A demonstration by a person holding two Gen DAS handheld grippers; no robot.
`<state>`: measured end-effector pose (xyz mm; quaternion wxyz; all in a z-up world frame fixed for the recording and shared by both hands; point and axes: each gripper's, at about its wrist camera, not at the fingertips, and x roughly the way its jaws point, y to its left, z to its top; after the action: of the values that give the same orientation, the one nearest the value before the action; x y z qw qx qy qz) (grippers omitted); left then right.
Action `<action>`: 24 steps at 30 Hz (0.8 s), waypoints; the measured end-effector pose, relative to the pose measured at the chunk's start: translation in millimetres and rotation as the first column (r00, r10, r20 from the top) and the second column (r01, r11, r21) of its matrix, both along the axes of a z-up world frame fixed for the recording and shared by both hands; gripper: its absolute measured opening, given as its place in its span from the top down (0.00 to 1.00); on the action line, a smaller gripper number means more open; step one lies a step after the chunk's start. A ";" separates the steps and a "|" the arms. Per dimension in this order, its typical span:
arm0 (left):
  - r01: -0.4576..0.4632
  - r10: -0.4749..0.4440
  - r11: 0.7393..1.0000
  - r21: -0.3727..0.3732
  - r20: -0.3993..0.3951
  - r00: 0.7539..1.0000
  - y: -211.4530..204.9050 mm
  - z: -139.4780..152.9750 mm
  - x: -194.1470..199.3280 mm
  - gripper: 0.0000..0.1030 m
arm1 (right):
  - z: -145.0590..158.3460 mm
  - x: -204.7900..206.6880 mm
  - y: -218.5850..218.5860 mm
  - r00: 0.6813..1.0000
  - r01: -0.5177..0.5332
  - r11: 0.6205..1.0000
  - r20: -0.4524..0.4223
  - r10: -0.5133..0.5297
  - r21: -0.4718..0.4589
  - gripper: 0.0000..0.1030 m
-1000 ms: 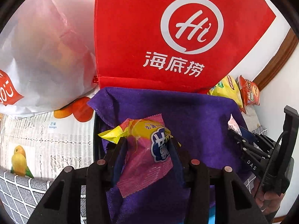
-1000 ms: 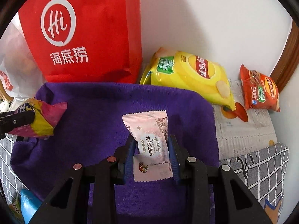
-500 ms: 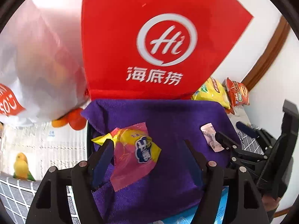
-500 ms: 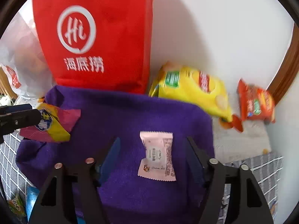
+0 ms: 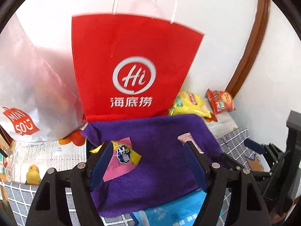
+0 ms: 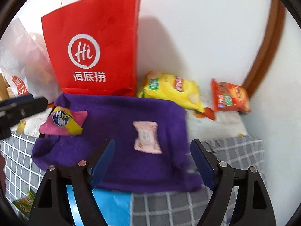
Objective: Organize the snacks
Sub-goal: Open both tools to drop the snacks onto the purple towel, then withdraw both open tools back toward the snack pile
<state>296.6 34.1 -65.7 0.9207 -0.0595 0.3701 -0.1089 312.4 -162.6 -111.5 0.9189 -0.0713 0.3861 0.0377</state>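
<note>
Change: a second ago each gripper was clamped on a snack; both have since let go and drawn back, leaving the two packets on the purple cloth [image 6: 120, 116]
Left gripper: the left gripper [image 5: 148, 160] has its jaws spread wide, nothing between the pads; its left finger overlaps the edge of the pink-and-yellow packet [image 5: 123, 157] in view, and contact cannot be told
Right gripper: the right gripper [image 6: 152, 162] is likewise wide apart and empty, held short of the pale pink packet [image 6: 146, 137]
Placed snacks: the pink-and-yellow packet sits at the cloth's left edge, partly off the corner; the pale pink packet lies flat near the middle-right, well apart from it
Unsorted snacks: a yellow chip bag [image 6: 171, 92] and an orange-red bag [image 6: 229, 98] lie by the wall past the cloth's far right corner
Surroundings: a red paper bag [image 6: 94, 47] stands just behind the cloth, a white plastic bag [image 5: 28, 86] to its left
Stage, as judged: two items set down, the wall-side bags probably next
Risk one: the corner packet overhangs loose cloth, so a brush from the left finger could tip it off
Risk two: reaching across for the chip bag could drag the cloth or sweep the pale pink packet out of place
Risk three: a puffy chip bag may slip or crush under a hard pinch
</note>
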 end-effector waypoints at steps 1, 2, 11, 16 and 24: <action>-0.003 0.003 1.000 -0.011 -0.003 1.000 -0.2 2.9 -4.0 0.27 | 4.7 -9.1 -4.9 1.000 0.002 1.000 0.009 -0.003 0.009 0.20; -0.003 0.003 1.000 -0.024 -0.014 1.000 -1.2 5.7 -9.7 0.27 | 7.6 -15.1 -8.3 1.000 -0.001 1.000 0.015 0.000 0.021 0.20; -0.024 0.023 0.999 -0.023 -0.033 0.999 2.3 13.8 -81.1 0.27 | 35.9 -91.3 -31.6 0.992 -0.009 0.989 0.124 -0.009 0.146 0.20; -0.041 0.040 0.999 -0.020 -0.051 0.998 3.4 13.9 -119.7 0.27 | 46.7 -128.2 -31.5 0.988 -0.063 0.977 0.152 0.032 0.202 0.20; -0.051 0.049 0.998 -0.024 -0.074 0.996 0.8 17.1 -170.0 0.27 | 47.5 -172.4 -29.7 0.988 -0.086 0.979 0.145 0.060 0.182 0.20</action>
<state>126.6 34.8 -48.6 0.9080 -0.0845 0.4008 -0.0883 140.0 -192.2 -64.0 0.9441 -0.0009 0.3131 0.1028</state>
